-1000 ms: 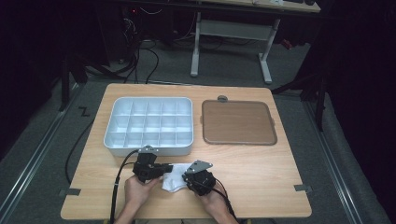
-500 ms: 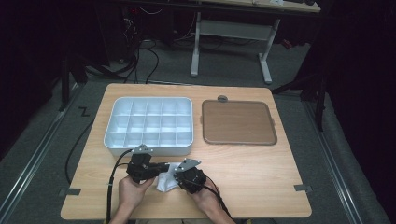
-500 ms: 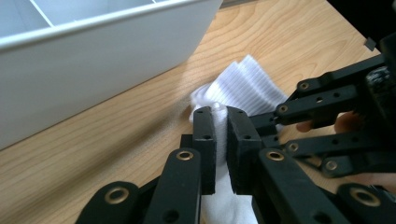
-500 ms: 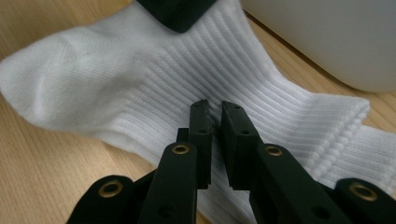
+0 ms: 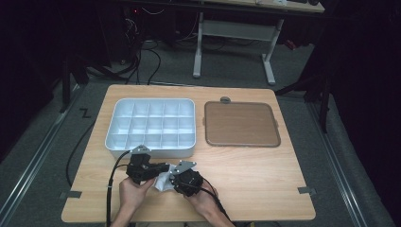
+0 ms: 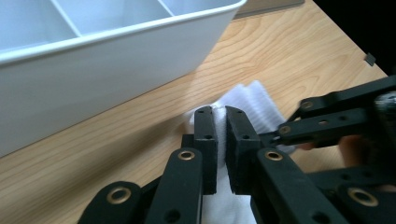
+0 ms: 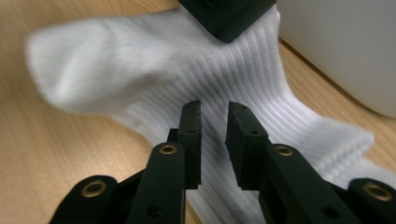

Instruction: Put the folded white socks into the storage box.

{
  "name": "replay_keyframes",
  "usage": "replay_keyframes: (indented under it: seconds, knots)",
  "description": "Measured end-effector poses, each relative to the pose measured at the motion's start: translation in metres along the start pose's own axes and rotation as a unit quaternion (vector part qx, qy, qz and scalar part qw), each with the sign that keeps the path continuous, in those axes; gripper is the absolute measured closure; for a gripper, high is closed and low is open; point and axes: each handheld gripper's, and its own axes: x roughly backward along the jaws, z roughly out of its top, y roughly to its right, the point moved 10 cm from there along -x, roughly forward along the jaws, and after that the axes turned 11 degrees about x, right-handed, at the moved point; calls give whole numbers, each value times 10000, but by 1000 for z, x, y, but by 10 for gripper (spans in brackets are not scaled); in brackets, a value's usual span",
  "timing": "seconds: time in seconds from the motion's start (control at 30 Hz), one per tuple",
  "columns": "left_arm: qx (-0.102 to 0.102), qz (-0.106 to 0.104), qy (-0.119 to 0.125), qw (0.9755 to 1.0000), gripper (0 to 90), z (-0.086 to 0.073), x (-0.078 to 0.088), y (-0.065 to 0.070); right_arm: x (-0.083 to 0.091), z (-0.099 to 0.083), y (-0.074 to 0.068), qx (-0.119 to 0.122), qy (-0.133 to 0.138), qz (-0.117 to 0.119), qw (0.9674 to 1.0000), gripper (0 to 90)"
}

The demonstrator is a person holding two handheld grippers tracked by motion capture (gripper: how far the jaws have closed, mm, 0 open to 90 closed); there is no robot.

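A white ribbed sock lies on the wooden table near the front edge, between the two hands. My left gripper is shut on a fold of the sock, with white fabric pinched between its pads. In the high view the left gripper points right and the right gripper points left at it. The right gripper hovers close over the sock. Its jaws have just been opening and stand a little apart, with the ribbing showing through the gap and no fabric pinched.
A white compartment tray stands just behind the hands, its wall close to the sock. A brown flat tray sits at the back right. Bare wood stretches to the right of the hands.
Both hands and the sock have shifted a little to the left along the table's front, the right hand more than the left.
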Motion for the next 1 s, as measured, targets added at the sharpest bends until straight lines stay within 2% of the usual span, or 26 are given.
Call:
replay_keyframes:
  seconds: [0.13, 0.23, 0.4, 0.47, 0.5, 0.63, 0.8, 1.0]
  knots:
    - [-91, 142, 17, 9999, 845, 1, 2, -5, 14, 6, 3, 80, 160, -112, 9998, 759]
    - [-46, 178, 22, 9998, 845, 1, 3, -8, 26, 5, 14, -34, 242, -272, 9993, 755]
    - [-21, 194, 47, 9998, 845, 1, 5, -10, 40, -11, 37, -338, 263, -538, 9976, 744]
    - [-26, 217, 61, 9997, 845, 2, 6, -11, 42, -18, 42, -456, 262, -564, 9970, 745]
    - [-21, 222, 71, 9997, 845, 2, 6, -11, 44, -23, 47, -596, 300, -591, 9960, 745]
    - [-16, 249, 81, 9997, 845, 2, 6, -13, 46, -29, 51, -754, 354, -567, 9949, 744]
    - [8, 228, 75, 9997, 845, 1, 7, -12, 43, -27, 47, -771, 402, -501, 9950, 728]
    - [75, 188, 87, 9998, 844, 3, 10, -9, 25, -35, 43, -759, 134, -398, 9962, 726]
